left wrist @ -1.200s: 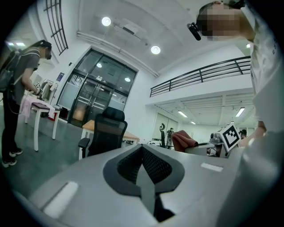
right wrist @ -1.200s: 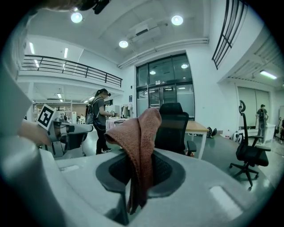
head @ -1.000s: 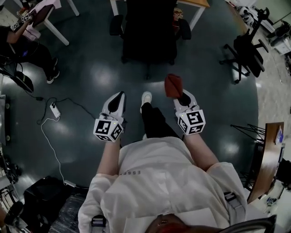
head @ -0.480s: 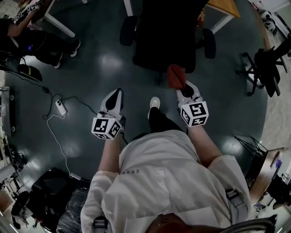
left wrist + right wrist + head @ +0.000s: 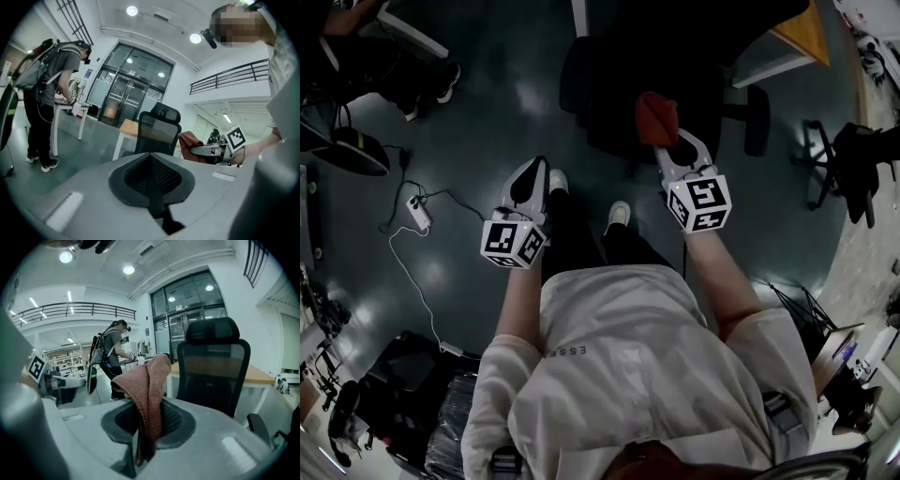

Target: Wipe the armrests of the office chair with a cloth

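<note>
One office chair (image 5: 675, 84) and desk (image 5: 802, 37) stand on glossy dark floor (image 5: 502, 84).

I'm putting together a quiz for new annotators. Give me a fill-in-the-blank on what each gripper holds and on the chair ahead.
1. The right gripper has its jaws shut on a reddish-brown ____.
2. The left gripper has its jaws together, with ____ between them.
3. The office chair ahead of both grippers is ____ in colour.
Missing words: cloth; nothing; black.
</note>
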Demonstrator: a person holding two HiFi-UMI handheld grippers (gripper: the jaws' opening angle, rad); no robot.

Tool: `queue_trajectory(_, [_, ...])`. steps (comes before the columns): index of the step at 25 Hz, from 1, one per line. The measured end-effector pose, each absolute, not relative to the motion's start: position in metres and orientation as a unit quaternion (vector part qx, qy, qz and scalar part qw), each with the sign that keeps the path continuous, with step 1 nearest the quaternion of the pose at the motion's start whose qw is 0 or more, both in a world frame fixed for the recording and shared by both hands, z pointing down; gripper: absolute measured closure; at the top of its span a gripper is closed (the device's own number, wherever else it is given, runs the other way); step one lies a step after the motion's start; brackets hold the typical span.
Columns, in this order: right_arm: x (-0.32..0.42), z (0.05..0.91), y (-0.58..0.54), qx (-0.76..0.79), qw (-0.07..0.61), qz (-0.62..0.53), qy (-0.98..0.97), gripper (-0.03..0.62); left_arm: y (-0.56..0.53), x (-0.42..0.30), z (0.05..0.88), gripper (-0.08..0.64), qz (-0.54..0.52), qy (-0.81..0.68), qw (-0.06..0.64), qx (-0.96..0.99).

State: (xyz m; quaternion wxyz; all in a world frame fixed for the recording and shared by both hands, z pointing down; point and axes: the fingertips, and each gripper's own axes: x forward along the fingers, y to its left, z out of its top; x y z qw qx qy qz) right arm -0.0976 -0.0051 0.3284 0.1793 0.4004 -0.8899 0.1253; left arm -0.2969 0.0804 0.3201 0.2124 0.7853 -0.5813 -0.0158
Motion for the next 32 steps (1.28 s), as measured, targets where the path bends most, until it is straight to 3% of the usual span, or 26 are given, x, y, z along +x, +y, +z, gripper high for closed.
queue_trajectory(17, [-0.222,0.445,-0.196,0.427,0.281,0.134,-0.849,0.540,-0.092,-0.333,0.465,0.543,0.066,-0.417,0.327,0.846])
queue_trajectory(26, [-0.256,0.499,-0.257,0.369,0.393,0.054,-0.840,0.540,-0.102,-0.329,0.509,0.543,0.074,-0.402,0.375,0.832])
queue_trajectory(32, [-0.273,0.509,-0.246,0.340,0.399,0.058,-0.850,0.540,-0.072,-0.314,0.524,0.543,0.086,-0.364,0.406,0.834])
